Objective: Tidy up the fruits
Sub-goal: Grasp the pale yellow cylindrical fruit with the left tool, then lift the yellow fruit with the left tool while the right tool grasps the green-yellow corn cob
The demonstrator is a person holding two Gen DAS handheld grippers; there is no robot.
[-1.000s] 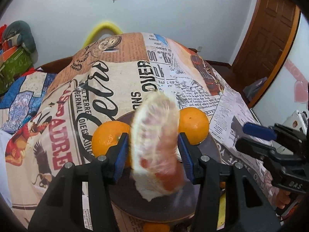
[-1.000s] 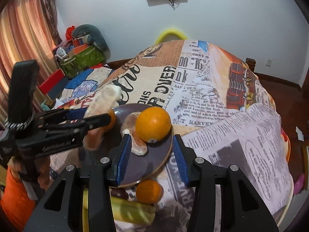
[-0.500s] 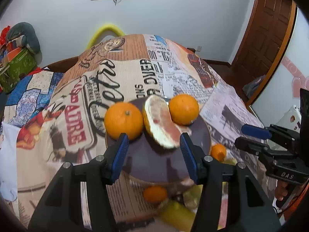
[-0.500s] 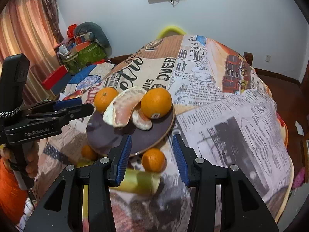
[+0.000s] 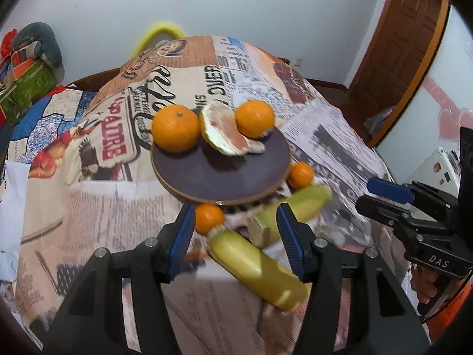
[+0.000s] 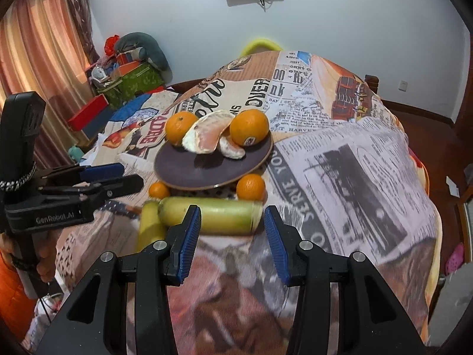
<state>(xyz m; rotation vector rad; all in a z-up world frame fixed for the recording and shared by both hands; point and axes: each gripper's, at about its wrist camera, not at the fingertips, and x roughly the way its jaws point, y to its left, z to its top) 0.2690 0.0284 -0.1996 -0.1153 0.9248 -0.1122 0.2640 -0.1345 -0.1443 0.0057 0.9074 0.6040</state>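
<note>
A dark round plate (image 5: 218,174) (image 6: 207,168) holds two oranges (image 5: 175,127) (image 5: 255,119) with a peeled pomelo wedge (image 5: 224,131) (image 6: 208,131) between them, and a smaller wedge (image 6: 232,148). Two small oranges (image 5: 208,217) (image 5: 300,174) and two yellow-green corn cobs (image 5: 257,269) (image 5: 295,207) lie on the table in front of the plate. My left gripper (image 5: 236,236) is open and empty above the nearer cob. My right gripper (image 6: 232,241) is open and empty just short of a cob (image 6: 211,216).
The table wears a newspaper-print cloth (image 6: 354,153). Boxes and a cushion (image 6: 133,68) are stacked at the far left by a curtain. A wooden door (image 5: 405,44) is at the right. A yellow chair back (image 5: 161,32) rises behind the table.
My left gripper let go of the big pomelo wedge, which now rests on the plate. Both grippers pulled back toward me, so the cobs and small oranges came into view.
</note>
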